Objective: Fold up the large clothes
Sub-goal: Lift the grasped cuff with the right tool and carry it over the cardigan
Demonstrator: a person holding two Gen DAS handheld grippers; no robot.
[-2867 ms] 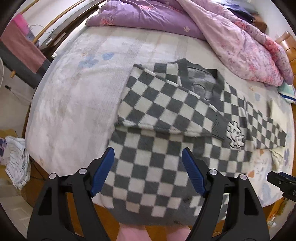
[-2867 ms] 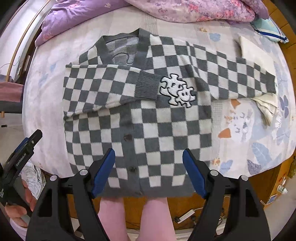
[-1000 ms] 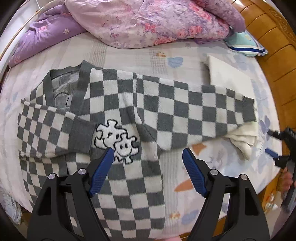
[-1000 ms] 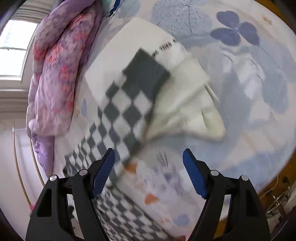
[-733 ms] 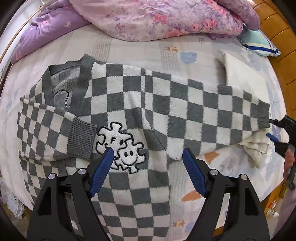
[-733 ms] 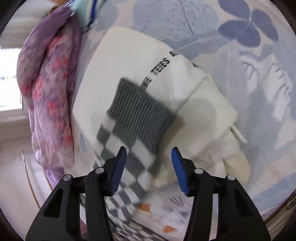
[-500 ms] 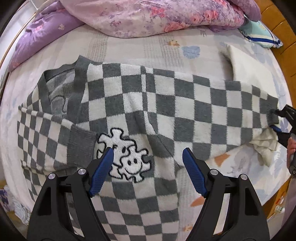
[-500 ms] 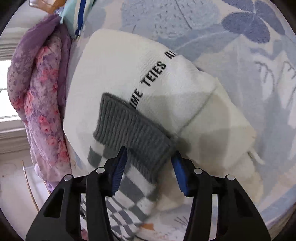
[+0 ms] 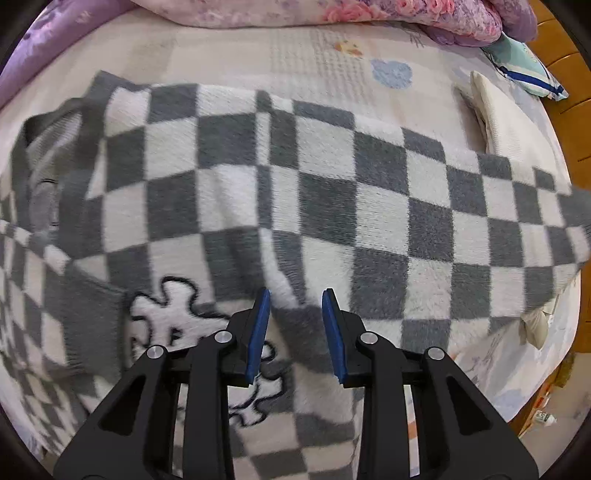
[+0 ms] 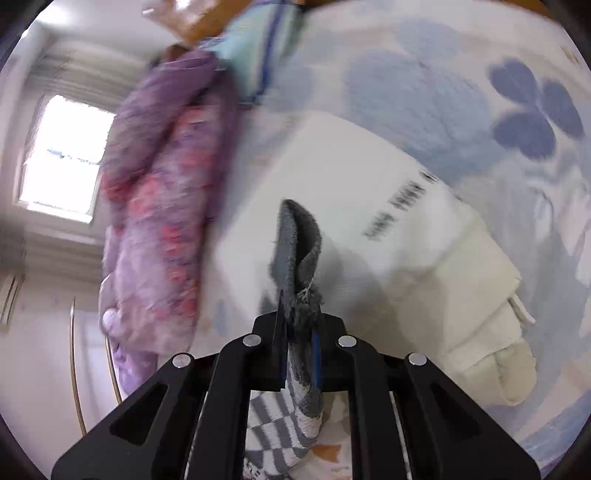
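Observation:
A grey-and-white checked cardigan [image 9: 332,206] lies spread on the bed, its left sleeve folded across the chest beside a white smiley patch [image 9: 173,317]. My left gripper [image 9: 295,295] points straight down at the armpit of the outstretched sleeve [image 9: 517,229]. Its jaws are closing, and a ridge of the knit is bunched between the blue pads. In the right wrist view my right gripper [image 10: 299,325] is closing the last bit on the grey ribbed cuff [image 10: 299,251]. The cuff stands up out of the jaws, lifted off the bed.
A folded white garment [image 10: 424,240] with black lettering lies under the cuff end, near the bed's edge. A pink and purple quilt [image 9: 332,11] is heaped along the far side, with a teal pillow [image 9: 524,62] and the wooden bed frame [image 9: 569,74] at the right.
The left gripper has come down onto the cardigan and its jaws have narrowed around the knit. The right gripper has shut on the cuff and raised it off the white garment.

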